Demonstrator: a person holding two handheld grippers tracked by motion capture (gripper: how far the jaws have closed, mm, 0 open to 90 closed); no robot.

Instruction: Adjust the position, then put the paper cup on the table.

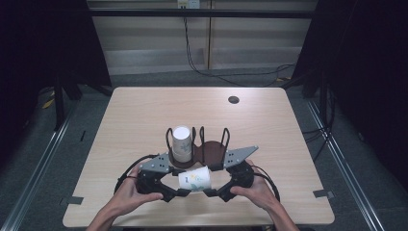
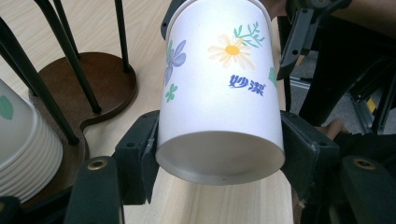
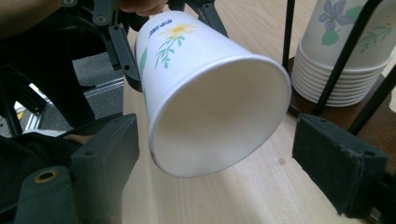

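Paper cup (image 1: 195, 179), lying sideways at lower centre, base clamped in left gripper (image 1: 179, 193) jaws; right gripper (image 1: 211, 192) jaws apart around its mouth.

- The cup stack (image 2: 23, 149) left of the paper cup (image 2: 219, 93) is cut off by the frame's edge.
- The paper cup's small blue lettering is unreadable from above.

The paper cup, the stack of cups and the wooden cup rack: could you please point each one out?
paper cup (image 2: 219, 93), left gripper view, on its printed side wall
stack of cups (image 3: 341, 60), right gripper view, on its side
wooden cup rack (image 1: 211, 151), high view, on its brown base
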